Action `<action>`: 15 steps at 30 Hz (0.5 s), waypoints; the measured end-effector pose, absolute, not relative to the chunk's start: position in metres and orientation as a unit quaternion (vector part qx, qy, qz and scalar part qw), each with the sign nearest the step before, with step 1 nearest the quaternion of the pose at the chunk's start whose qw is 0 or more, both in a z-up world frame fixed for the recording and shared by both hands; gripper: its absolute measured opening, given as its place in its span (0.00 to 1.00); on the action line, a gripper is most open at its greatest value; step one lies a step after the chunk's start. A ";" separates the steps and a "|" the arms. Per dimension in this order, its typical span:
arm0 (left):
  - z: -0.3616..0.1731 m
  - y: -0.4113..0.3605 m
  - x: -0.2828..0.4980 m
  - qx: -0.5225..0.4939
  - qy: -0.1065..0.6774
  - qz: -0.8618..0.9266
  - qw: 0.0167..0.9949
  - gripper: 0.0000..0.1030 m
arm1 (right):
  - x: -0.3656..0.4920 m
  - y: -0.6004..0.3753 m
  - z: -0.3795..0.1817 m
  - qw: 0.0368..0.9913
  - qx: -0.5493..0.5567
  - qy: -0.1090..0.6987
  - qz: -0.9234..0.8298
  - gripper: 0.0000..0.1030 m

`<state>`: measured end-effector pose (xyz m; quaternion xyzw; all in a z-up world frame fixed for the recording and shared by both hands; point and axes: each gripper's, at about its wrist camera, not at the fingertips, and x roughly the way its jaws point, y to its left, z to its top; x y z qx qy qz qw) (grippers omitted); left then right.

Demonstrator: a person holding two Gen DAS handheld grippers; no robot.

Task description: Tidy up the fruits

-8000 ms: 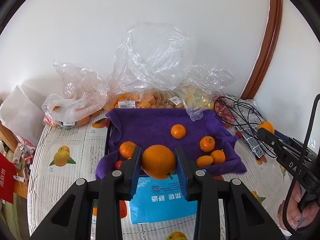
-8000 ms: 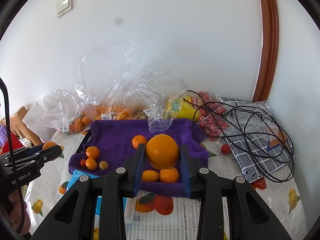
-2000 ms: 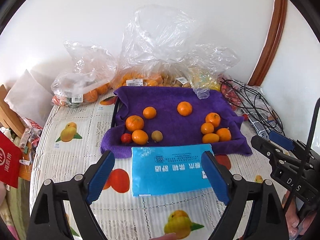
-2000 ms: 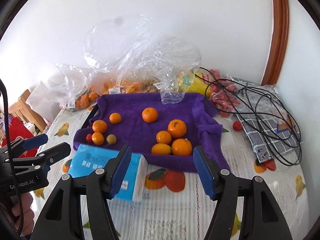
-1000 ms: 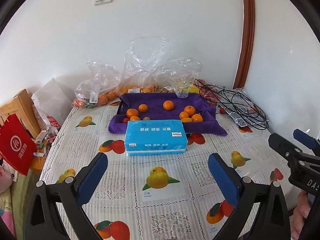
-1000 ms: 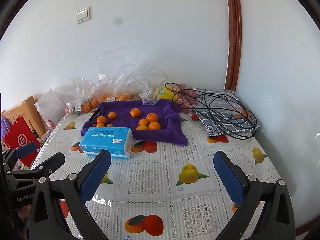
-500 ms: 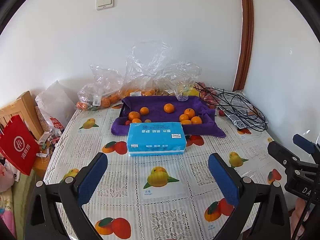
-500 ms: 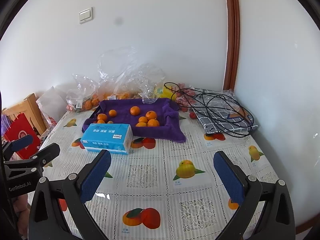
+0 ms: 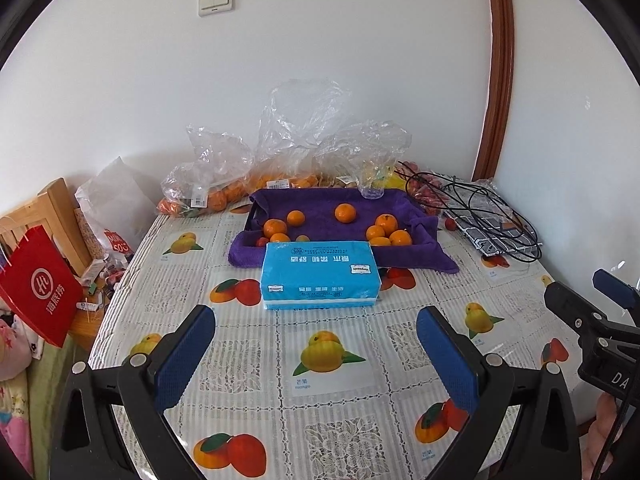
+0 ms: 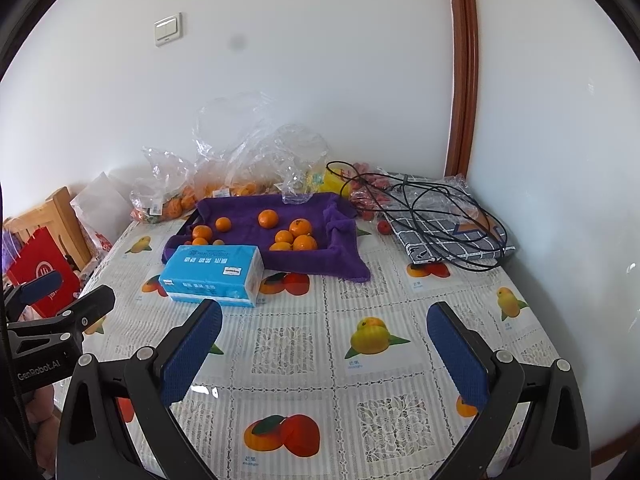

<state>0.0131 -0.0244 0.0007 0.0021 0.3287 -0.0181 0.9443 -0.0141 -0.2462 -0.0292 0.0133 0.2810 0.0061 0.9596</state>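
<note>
— Where is the fruit?

— The oranges (image 9: 346, 213) lie on the purple towel (image 9: 320, 204) lining a tray at the far side of the desk (image 9: 240, 360), in two loose clusters with one orange between. My left gripper (image 9: 316, 354) and right gripper (image 10: 325, 354) both hang over the near edge with jaws spread wide, holding nothing.

— What does each camera add?

— The left view shows the red paper bag (image 9: 38, 286) in full, beside the wooden chair (image 9: 52, 208). The right view shows more of the black cables (image 10: 432, 208) on the checked cloth (image 10: 448, 236), and a small red fruit (image 10: 383, 227) just beside it.

— The room?

— White walls, a light switch (image 9: 215, 0), brown door trim (image 9: 496, 72); a tablecloth printed with fruit. Clear plastic bags (image 9: 304, 140) of fruit sit behind the towel.

— Any writing?

— "GenRobot.AI" on the left gripper's body, seen from the right. The blue tissue pack (image 9: 319, 276) in front of the towel carries Chinese print.
</note>
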 end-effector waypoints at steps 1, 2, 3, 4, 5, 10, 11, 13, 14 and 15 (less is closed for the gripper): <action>0.001 -0.025 0.013 0.003 0.329 -0.019 0.944 0.99 | -0.014 -0.246 -0.029 0.960 0.014 0.281 0.007 0.98; 0.001 -0.025 0.013 0.004 0.329 -0.020 0.944 0.99 | -0.014 -0.246 -0.029 0.960 0.015 0.281 0.007 0.98; 0.001 -0.025 0.013 0.004 0.329 -0.018 0.944 0.99 | -0.014 -0.246 -0.029 0.960 0.015 0.281 0.006 0.98; 0.001 -0.025 0.012 0.004 0.328 -0.019 0.944 0.99 | -0.014 -0.246 -0.029 0.960 0.015 0.280 0.006 0.98; 0.001 -0.025 0.012 0.004 0.328 -0.019 0.945 0.99 | -0.014 -0.246 -0.030 0.960 0.016 0.281 0.005 0.98; 0.003 -0.025 0.013 0.004 0.326 -0.019 0.945 0.99 | -0.013 -0.247 -0.031 0.959 0.018 0.283 0.006 0.98; 0.003 -0.025 0.013 0.003 0.327 -0.020 0.945 0.99 | -0.013 -0.247 -0.031 0.959 0.018 0.283 0.006 0.98; 0.002 -0.026 0.013 0.004 0.328 -0.022 0.945 0.99 | -0.014 -0.247 -0.031 0.959 0.018 0.282 0.007 0.98; 0.002 -0.026 0.013 0.005 0.328 -0.022 0.945 0.99 | -0.014 -0.246 -0.031 0.959 0.018 0.281 0.008 0.98; 0.002 -0.026 0.013 0.004 0.328 -0.022 0.944 0.99 | -0.014 -0.246 -0.031 0.959 0.017 0.281 0.007 0.98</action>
